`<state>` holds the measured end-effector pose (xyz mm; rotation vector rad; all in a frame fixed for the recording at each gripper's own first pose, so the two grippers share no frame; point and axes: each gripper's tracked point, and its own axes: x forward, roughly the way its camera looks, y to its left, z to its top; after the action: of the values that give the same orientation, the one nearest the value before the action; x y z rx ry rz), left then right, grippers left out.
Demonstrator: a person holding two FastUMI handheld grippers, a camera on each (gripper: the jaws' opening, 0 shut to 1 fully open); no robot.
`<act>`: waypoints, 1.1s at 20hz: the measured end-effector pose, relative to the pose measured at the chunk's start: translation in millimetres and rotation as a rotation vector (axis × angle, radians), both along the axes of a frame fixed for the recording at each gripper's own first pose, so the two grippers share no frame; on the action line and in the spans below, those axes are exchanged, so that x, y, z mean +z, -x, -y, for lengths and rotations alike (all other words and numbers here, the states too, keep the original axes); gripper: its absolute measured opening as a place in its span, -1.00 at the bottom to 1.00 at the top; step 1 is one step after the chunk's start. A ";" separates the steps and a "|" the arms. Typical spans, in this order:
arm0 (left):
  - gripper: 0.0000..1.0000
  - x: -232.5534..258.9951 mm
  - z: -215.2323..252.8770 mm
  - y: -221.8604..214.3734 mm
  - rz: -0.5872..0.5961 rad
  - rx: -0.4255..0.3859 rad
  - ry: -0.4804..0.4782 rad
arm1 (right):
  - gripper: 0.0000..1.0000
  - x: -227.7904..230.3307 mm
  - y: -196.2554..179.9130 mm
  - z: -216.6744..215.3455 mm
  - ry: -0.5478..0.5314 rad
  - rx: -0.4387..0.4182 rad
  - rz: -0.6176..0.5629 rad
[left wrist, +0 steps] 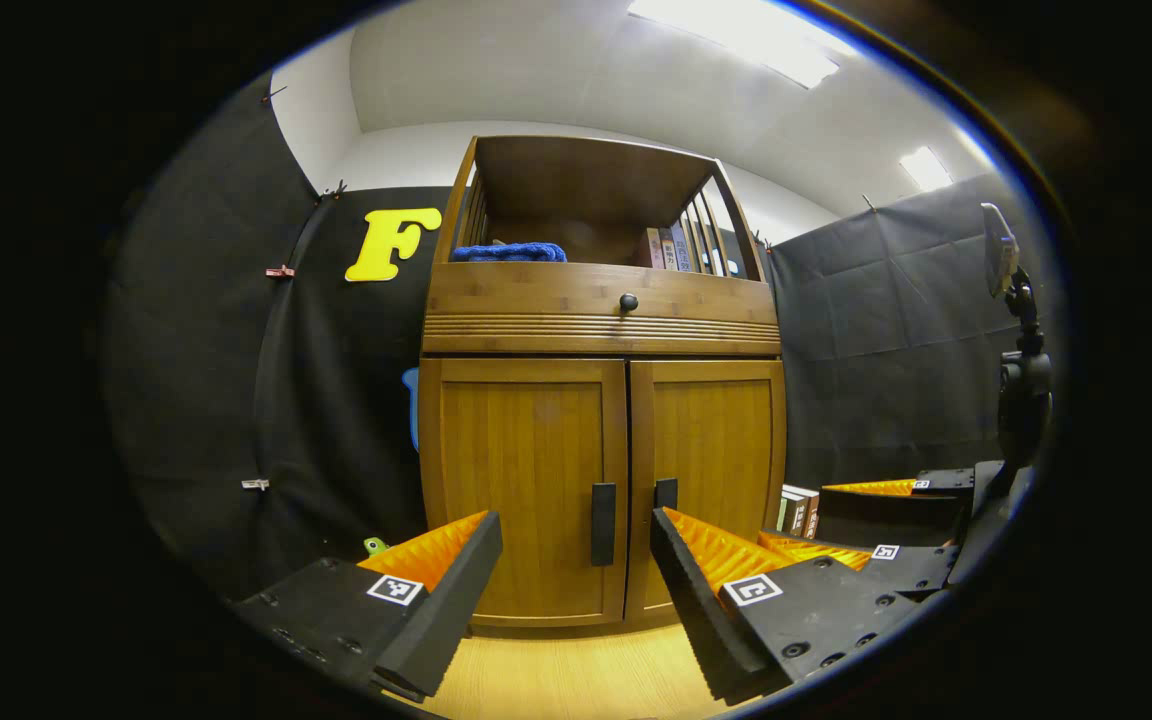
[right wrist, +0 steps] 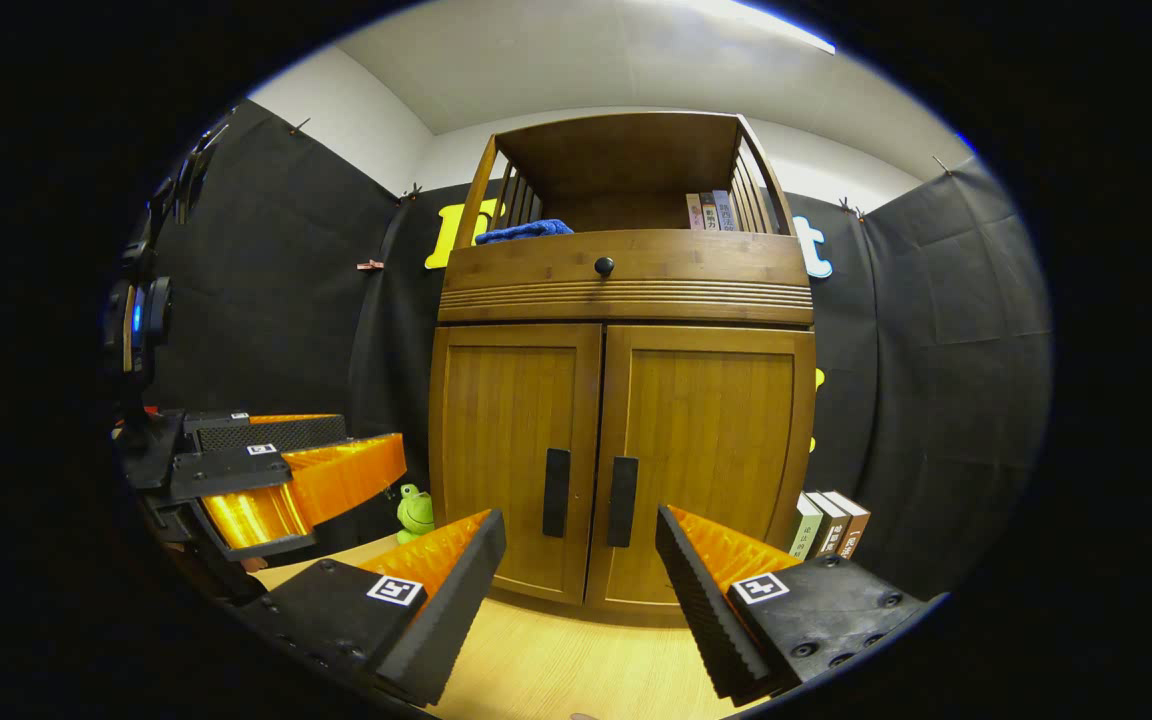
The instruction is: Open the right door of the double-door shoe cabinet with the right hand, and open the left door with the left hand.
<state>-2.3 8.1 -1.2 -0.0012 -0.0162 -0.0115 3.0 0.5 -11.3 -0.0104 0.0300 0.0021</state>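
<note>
A wooden double-door shoe cabinet (left wrist: 601, 400) (right wrist: 626, 400) stands ahead with both doors closed. The left door (left wrist: 526, 480) (right wrist: 511, 450) carries a dark vertical handle (left wrist: 603, 523) (right wrist: 556, 492). The right door (left wrist: 711, 450) (right wrist: 711, 450) has its own handle (left wrist: 666, 492) (right wrist: 622, 500). My left gripper (left wrist: 576, 590) is open, short of the doors, with the left handle between its fingers in view. My right gripper (right wrist: 581, 590) is open too, facing both handles from a distance. The other gripper appears at the right of the left gripper view (left wrist: 876, 540) and at the left of the right gripper view (right wrist: 276, 480).
A drawer with a round knob (left wrist: 628, 301) (right wrist: 604, 266) sits above the doors. The open top shelf holds a blue cloth (left wrist: 511, 252) and books (right wrist: 711, 212). More books (right wrist: 831, 522) lean by the cabinet's right side; a green toy frog (right wrist: 415, 512) sits on its left. Light wooden floor (left wrist: 576, 675) lies below.
</note>
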 end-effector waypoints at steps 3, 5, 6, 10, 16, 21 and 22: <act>0.87 -4.1 -0.1 -0.6 -0.007 -0.012 -0.009 | 0.92 -0.1 -8.8 -1.4 0.001 -0.004 0.001; 0.87 -5.0 -2.3 -1.2 -0.006 -0.011 -0.010 | 0.93 -1.8 -15.6 -0.5 0.002 -0.011 0.004; 0.87 -5.9 -4.0 -1.8 -0.005 -0.011 -0.008 | 0.92 -3.3 -19.3 0.0 0.000 -0.014 0.002; 0.87 -6.9 -9.3 -0.4 0.006 -0.016 -0.002 | 0.93 -14.2 -40.2 2.8 -0.015 -0.031 -0.016; 0.87 -7.6 -18.1 1.3 0.021 -0.033 0.000 | 0.91 -28.5 -74.9 1.4 -0.014 -0.052 -0.025; 0.82 -9.1 -27.8 3.1 0.030 -0.035 0.001 | 0.92 -43.5 -103.6 3.6 -0.020 -0.078 -0.032; 0.87 -11.3 -29.2 2.0 0.032 -0.034 -0.002 | 0.92 -45.9 -109.4 4.3 -0.020 -0.084 -0.032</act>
<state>-4.3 37.3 -12.6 0.0007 -0.0477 -0.0454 112.3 -3.8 -57.2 0.0106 0.0628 -0.0817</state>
